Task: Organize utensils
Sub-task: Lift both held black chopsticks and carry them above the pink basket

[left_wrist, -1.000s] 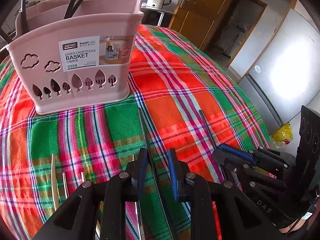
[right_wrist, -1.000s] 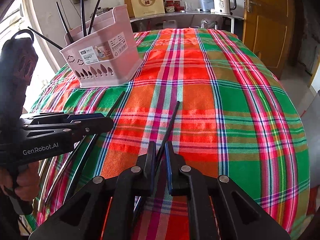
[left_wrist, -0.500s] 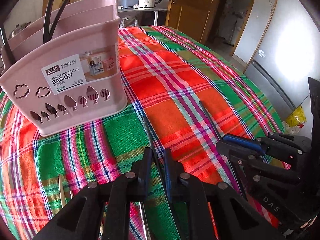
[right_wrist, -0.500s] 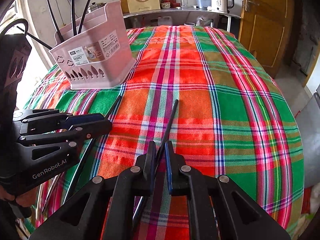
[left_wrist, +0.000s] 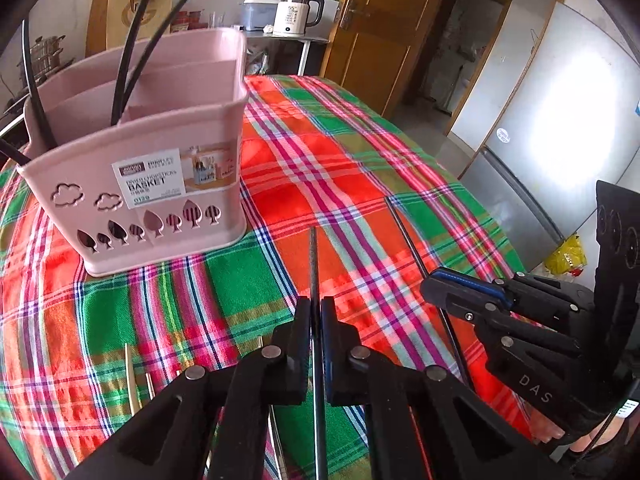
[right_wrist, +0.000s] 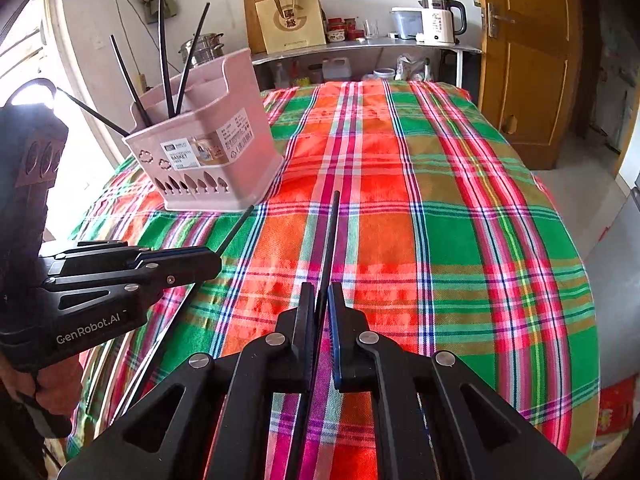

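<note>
Between each gripper's fingers a black chopstick is pinched: left gripper (left_wrist: 316, 312), right gripper (right_wrist: 321, 304), pink basket (left_wrist: 160, 184) ahead.

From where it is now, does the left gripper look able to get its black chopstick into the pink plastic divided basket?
Probably yes. The left gripper is shut on a black chopstick, and only bare plaid tablecloth lies between it and the pink plastic basket. The basket's top is open, though other chopsticks already lean in it.
</note>
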`<state>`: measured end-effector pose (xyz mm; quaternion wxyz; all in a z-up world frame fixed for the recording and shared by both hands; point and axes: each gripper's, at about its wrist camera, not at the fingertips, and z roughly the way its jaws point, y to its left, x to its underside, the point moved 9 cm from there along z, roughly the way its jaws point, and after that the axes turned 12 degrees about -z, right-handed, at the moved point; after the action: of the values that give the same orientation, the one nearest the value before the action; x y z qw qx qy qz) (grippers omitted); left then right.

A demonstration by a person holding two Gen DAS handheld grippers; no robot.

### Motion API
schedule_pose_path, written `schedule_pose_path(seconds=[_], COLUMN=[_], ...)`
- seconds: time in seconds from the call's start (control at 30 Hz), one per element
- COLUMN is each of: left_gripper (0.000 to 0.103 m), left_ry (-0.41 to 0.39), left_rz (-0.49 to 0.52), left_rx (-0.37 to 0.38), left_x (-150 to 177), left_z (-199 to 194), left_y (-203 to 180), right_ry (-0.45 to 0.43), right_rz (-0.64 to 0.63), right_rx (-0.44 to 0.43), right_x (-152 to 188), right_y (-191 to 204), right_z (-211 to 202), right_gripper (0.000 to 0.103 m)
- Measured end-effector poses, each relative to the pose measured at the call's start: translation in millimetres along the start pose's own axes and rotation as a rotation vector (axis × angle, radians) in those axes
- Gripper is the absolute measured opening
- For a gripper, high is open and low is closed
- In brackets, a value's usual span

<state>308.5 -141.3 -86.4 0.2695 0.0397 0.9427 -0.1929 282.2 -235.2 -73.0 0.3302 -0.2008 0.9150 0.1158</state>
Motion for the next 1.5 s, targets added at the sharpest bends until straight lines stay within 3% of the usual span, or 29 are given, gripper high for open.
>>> schedule_pose_path(seconds=[0.53,1.17,1.5], left_gripper=[0.004,0.004,0.004], left_ry=[-0.246,-0.288,-0.354], left_rz=[0.047,0.054,0.02], left_rx=[0.083,0.1,0.04], left_x=[-56.2,-53.5,-76.7], left_z=[-129.5,-170.3,-209.7], left_y=[-23.2,-20.3,13.4], right_ry=[-0.232,-0.303,-0.353], right_rz=[-0.017,-0.06,-0.084], right_rx=[0.006,-0.004,-0.047], right_x=[-55.3,-70.1,-99.7], right_y=[6.5,22.9,43.1], right_z=[-81.9,-110.7,-113.3], right_gripper=[0.005,0.005,0.005])
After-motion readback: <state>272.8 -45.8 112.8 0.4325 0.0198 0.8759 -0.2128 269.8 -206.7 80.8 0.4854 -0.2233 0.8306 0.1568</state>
